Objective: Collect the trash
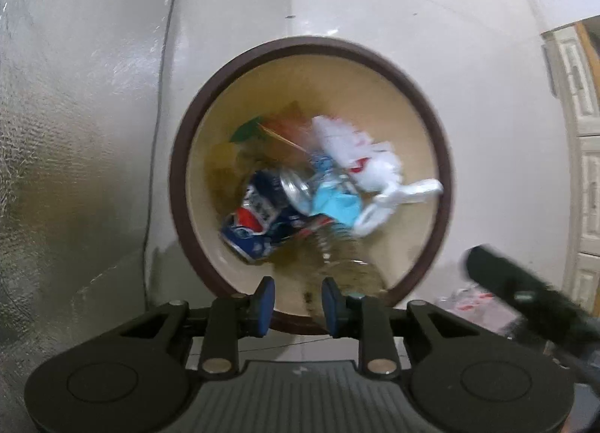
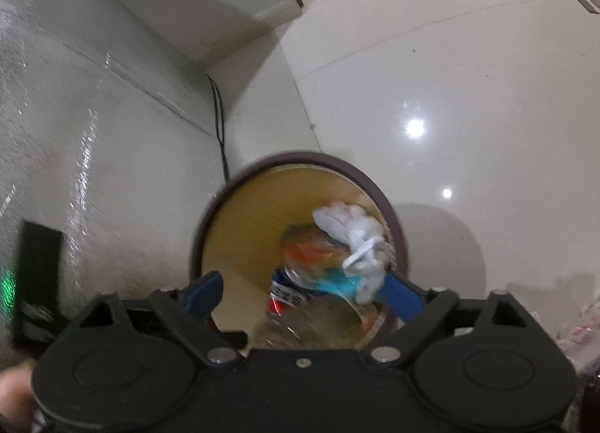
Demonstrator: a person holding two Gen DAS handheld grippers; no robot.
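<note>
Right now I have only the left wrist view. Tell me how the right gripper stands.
Observer: The right gripper is wide open; its pads press nothing.
Operator: Say what is under it.
Observer: A clear bottle, blurred, shows between and below its jaws, over the bin's near rim.
Operator: Report the floor past the bin.
Observer: The floor there shows two lamp glints.
</note>
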